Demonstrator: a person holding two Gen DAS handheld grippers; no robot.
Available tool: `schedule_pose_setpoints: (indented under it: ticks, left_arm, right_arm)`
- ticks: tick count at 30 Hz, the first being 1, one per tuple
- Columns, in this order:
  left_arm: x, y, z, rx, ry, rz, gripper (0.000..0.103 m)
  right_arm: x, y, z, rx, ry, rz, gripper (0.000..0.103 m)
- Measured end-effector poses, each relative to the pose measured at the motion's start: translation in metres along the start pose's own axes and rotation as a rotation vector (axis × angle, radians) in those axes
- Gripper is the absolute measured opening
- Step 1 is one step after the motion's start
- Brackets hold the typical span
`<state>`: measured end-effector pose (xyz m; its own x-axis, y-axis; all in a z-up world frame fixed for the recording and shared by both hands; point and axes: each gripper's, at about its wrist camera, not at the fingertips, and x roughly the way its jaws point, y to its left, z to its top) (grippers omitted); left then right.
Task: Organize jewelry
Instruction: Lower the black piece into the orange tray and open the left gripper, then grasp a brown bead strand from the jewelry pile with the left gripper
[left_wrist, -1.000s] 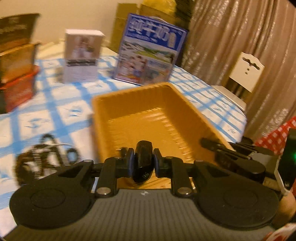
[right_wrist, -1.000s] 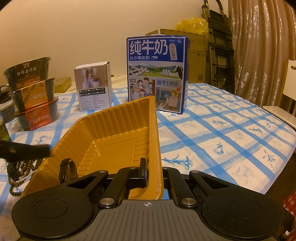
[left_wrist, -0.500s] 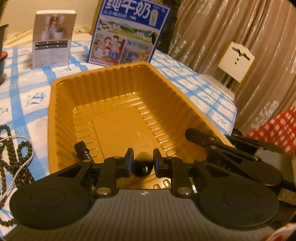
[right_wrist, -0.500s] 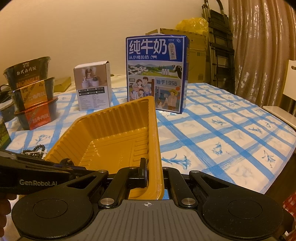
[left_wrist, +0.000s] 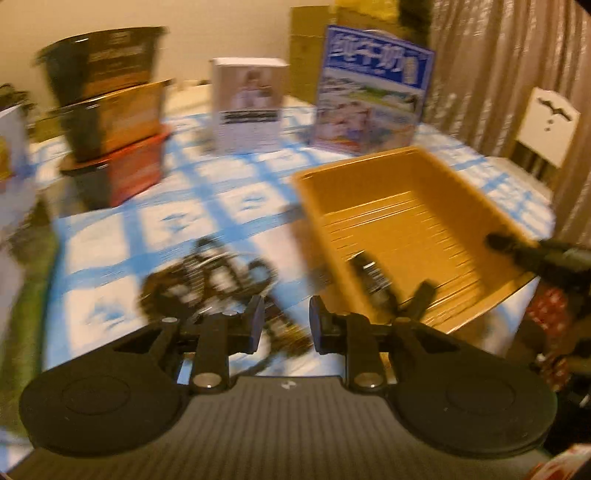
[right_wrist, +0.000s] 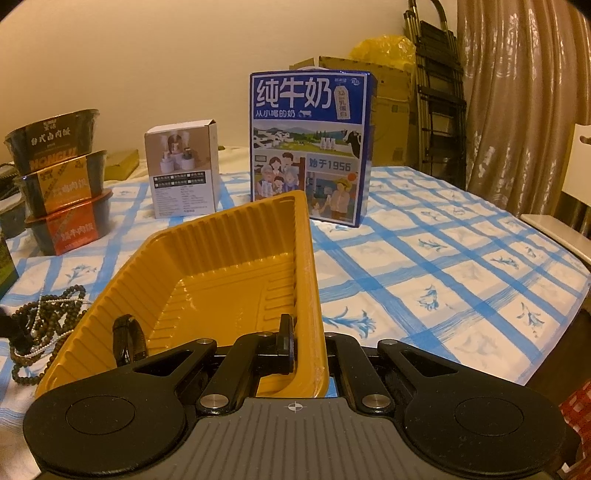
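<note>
With one bracelet (right_wrist: 128, 339) already in the yellow tray (right_wrist: 236, 266) that the right claw (right_wrist: 295, 338) clamps by its rim, the empty, parted left claw (left_wrist: 284, 325) next needs the beads (left_wrist: 207, 280) on the bench.

Black bracelet (right_wrist: 128, 341) lies in yellow tray (right_wrist: 207, 240); bead necklaces (right_wrist: 40, 325) beside it.

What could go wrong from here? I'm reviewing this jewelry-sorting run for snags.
1. The beaded necklaces lie in one tangled heap with a pale chain through them; the open left claw may lift several strands at once.
2. The right claw pinches only the thin wall of the orange tray; a tug could flex or tip it.
3. The black bracelet leans on edge inside and could roll.
</note>
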<state>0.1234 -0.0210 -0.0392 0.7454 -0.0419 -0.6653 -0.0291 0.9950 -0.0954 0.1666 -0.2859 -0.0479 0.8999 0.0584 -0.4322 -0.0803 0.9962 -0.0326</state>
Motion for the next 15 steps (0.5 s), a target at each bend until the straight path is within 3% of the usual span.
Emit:
schedule_pose_setpoints:
  ticks: [5, 15]
  left_arm:
    - [-0.006, 0.015, -0.016, -0.026, 0.030, 0.032, 0.025]
    - [0.007, 0.006, -0.025, 0.002, 0.043, 0.008, 0.025]
  right_arm:
    - [-0.002, 0.004, 0.002, -0.019, 0.006, -0.011, 0.003]
    - [-0.006, 0.007, 0.006, -0.053, -0.002, -0.021, 0.003]
